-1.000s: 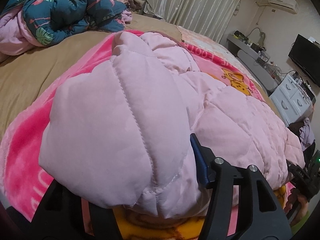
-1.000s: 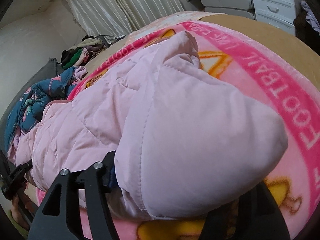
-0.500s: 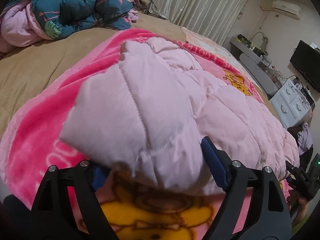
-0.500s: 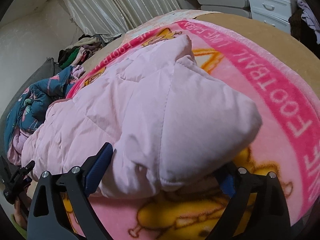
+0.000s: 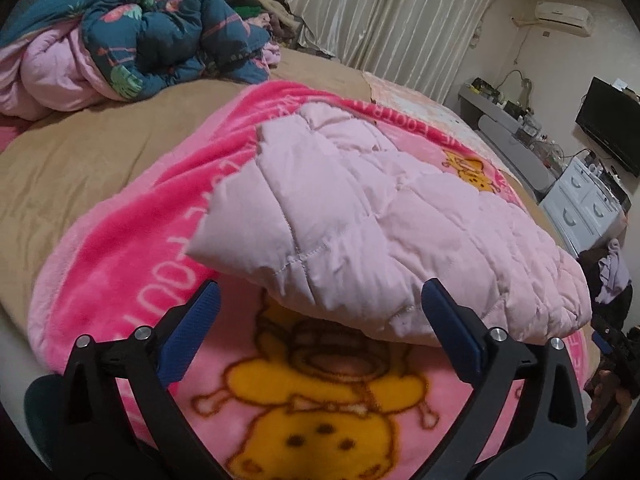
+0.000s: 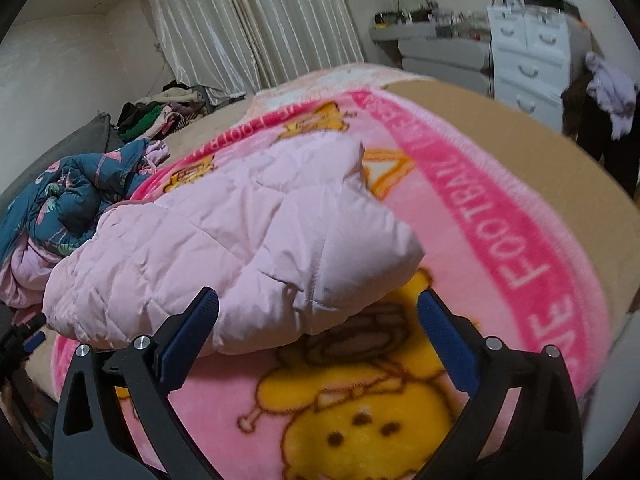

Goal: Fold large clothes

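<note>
The puffy pale pink quilted coat (image 5: pixel 384 216) lies mid-frame on the bright pink cartoon blanket (image 5: pixel 120 264). Left tongs (image 5: pixel 320 312) and right tongs (image 6: pixel 318 312) have just been opening; both gape wide, holding nothing.

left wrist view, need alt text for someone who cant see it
A pale pink quilted coat lies folded on a bright pink cartoon blanket spread over a bed. The open left claw hovers at its near edge, gripping nothing. A crumpled blue floral jacket sits at the far side.
</note>
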